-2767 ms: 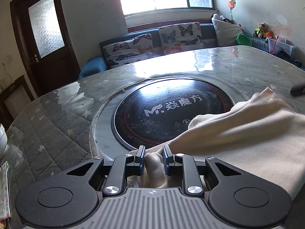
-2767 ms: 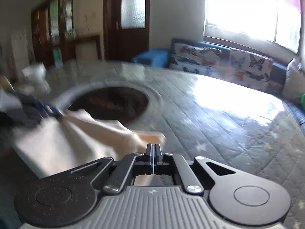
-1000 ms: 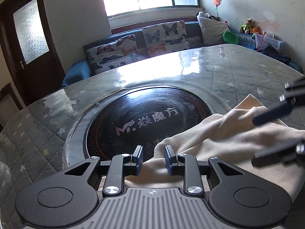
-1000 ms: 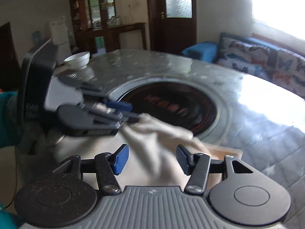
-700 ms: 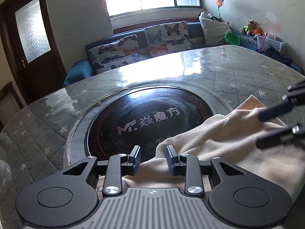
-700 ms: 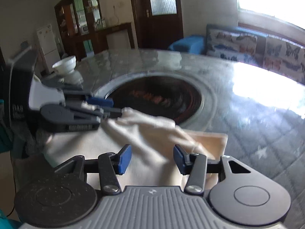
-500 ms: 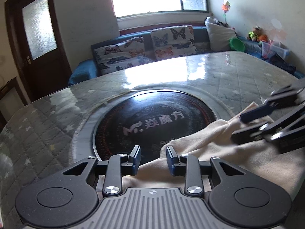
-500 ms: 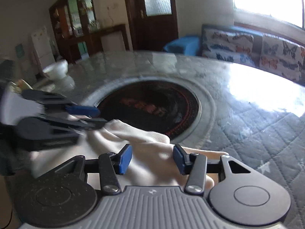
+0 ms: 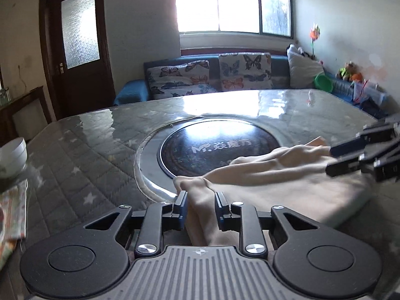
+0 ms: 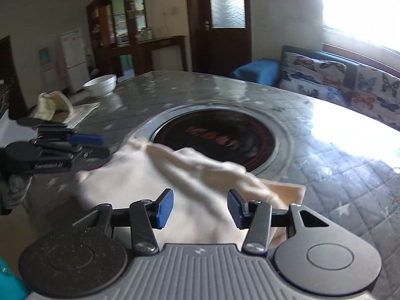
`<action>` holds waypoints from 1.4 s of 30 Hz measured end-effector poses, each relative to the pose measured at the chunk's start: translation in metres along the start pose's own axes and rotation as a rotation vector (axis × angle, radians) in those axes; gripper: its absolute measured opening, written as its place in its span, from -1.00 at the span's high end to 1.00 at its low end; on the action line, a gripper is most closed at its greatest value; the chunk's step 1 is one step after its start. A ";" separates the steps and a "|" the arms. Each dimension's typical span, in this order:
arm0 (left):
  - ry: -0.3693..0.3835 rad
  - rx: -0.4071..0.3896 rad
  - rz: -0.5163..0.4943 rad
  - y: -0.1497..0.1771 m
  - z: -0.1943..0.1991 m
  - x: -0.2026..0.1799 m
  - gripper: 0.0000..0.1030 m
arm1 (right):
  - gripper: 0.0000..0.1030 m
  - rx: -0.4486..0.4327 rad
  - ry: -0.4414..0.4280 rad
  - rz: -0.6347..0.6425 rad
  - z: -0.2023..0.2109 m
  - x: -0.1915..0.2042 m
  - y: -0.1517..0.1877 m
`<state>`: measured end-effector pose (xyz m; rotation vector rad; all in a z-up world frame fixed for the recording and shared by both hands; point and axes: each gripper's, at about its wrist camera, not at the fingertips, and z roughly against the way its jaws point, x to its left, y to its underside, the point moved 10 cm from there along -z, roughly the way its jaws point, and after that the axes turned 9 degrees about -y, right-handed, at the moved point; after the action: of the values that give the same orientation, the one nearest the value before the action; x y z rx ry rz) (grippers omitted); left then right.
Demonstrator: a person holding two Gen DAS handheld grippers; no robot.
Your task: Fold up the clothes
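**Mid-fold, both claws spread**

Cream cloth [image 9: 280, 175] lies bunched on tabletop [image 9: 82, 155] near edge, partly over the black hotplate [image 9: 215, 150]. Left claw [image 9: 200, 201] spread w/ cloth ridge between fingers, not pinched. Right claw [image 10: 200, 206] spread wide above cloth. Step looks like re-gripping btwn folds. Next: close on an edge/corner each, lift, lay over flat.

One cream garment [image 9: 282, 182], two grippers, left gripper [image 9: 200, 206], right gripper [image 10: 200, 207], one white bowl [image 10: 100, 85], one round cooktop [image 9: 212, 150]
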<state>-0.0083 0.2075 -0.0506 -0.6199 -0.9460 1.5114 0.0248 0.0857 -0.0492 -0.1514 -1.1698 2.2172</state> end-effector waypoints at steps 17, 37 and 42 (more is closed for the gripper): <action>0.016 0.030 -0.107 0.034 0.001 -0.024 0.57 | 0.06 -0.037 0.025 -0.051 0.013 0.009 0.040; 0.054 0.002 -0.082 0.009 0.008 -0.029 0.52 | 0.06 -0.046 0.083 0.004 0.013 -0.009 0.009; 0.098 -0.007 -0.098 0.004 0.004 -0.049 0.52 | 0.06 -0.005 0.159 0.068 -0.017 -0.018 0.002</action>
<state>-0.0059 0.1585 -0.0585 -0.6378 -0.8946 1.3792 0.0446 0.0872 -0.0640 -0.3673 -1.0980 2.2158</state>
